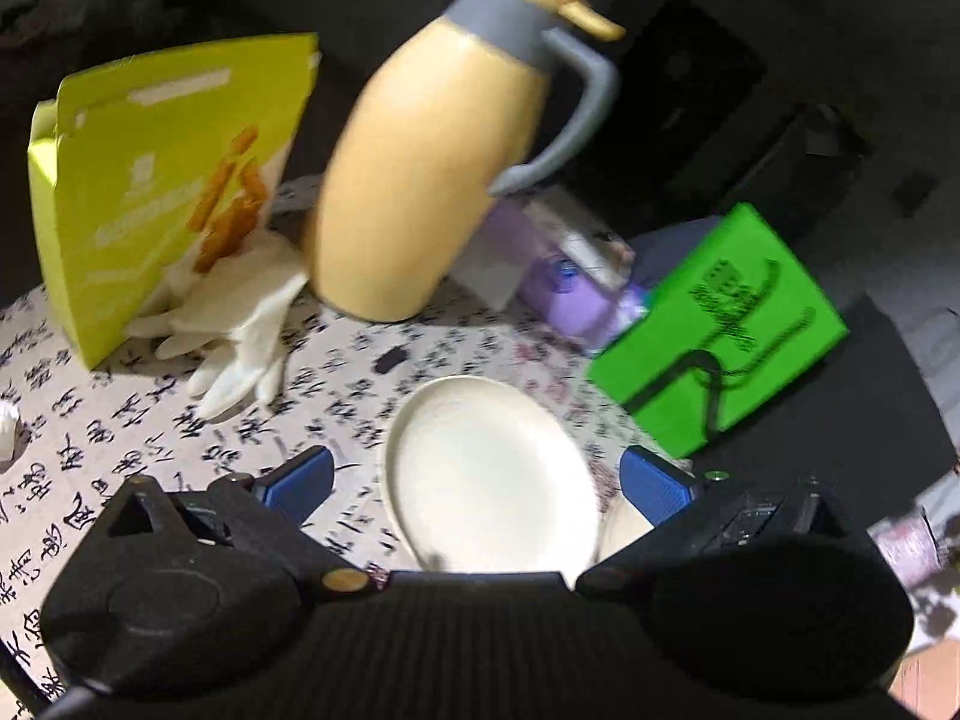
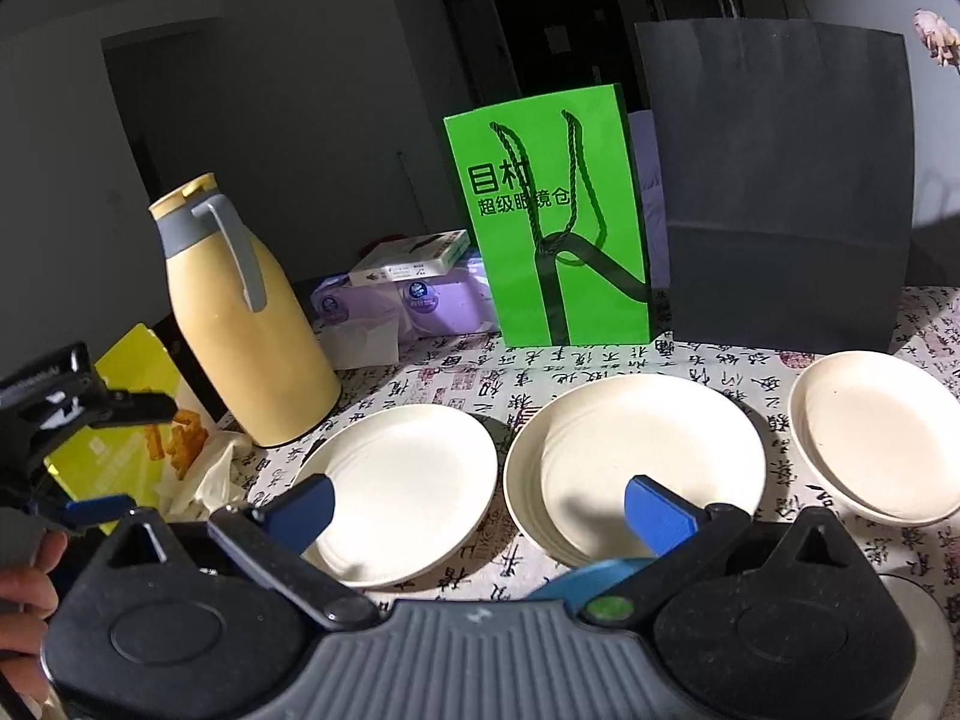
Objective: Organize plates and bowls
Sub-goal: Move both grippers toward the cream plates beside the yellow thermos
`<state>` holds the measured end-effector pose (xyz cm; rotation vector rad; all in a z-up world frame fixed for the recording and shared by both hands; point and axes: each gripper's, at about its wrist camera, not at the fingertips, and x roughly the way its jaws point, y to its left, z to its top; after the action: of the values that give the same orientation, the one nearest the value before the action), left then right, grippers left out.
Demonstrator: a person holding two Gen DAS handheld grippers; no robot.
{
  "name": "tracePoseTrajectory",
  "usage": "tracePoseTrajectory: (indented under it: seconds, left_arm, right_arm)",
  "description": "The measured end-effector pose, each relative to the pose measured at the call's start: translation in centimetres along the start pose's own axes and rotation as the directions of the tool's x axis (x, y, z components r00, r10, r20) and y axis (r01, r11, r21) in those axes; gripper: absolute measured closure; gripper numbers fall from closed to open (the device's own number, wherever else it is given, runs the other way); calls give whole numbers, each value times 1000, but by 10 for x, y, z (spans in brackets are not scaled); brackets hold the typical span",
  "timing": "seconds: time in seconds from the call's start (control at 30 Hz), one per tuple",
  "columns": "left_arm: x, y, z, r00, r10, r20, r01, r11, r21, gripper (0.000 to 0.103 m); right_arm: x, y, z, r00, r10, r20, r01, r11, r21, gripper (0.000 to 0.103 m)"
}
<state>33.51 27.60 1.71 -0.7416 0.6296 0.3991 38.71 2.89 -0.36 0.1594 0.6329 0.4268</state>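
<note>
My left gripper [image 1: 474, 483] hangs over the table [image 1: 108, 456] with its blue fingers [image 1: 300, 480] spread wide and nothing between them; a cream plate [image 1: 489, 474] lies flat on the patterned cloth directly beneath the gap. Beyond it stand the yellow jug [image 1: 420, 180], a white glove [image 1: 240, 330] and a yellow snack box [image 1: 156, 180] to the far left, and a green bag [image 1: 720, 324] to the right. My right gripper [image 2: 480, 504] is also wide open and empty, held above the near edge of the table. From its view I see three cream dishes in a row: the left plate [image 2: 402, 480], a middle stack of plates [image 2: 636, 456] just beside it, and a right plate [image 2: 876, 432] apart from those. Behind them stands a dark paper bag [image 2: 780, 180].
</note>
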Motion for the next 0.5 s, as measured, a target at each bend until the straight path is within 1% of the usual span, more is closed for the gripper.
tracePoseTrajectory:
  seconds: [0.1, 0.17, 0.37, 0.5]
  left_arm:
    - [14, 11, 8, 999, 31, -22, -32, 999, -38, 0]
    - [20, 15, 10, 998, 45, -35, -47, 998, -47, 0]
    - [35, 8, 9, 996, 62, -58, -61, 998, 13, 0]
    - [46, 11, 12, 993, 93, -67, -92, 996, 9, 0]
  right_arm:
    - [13, 3, 3, 1000, -10, -5, 10, 1000, 2, 0]
    - [20, 6, 5, 1000, -16, -5, 16, 1000, 0, 0]
    - [39, 11, 10, 999, -25, -20, 25, 1000, -3, 0]
    - [52, 15, 13, 999, -35, -29, 34, 999, -10, 0]
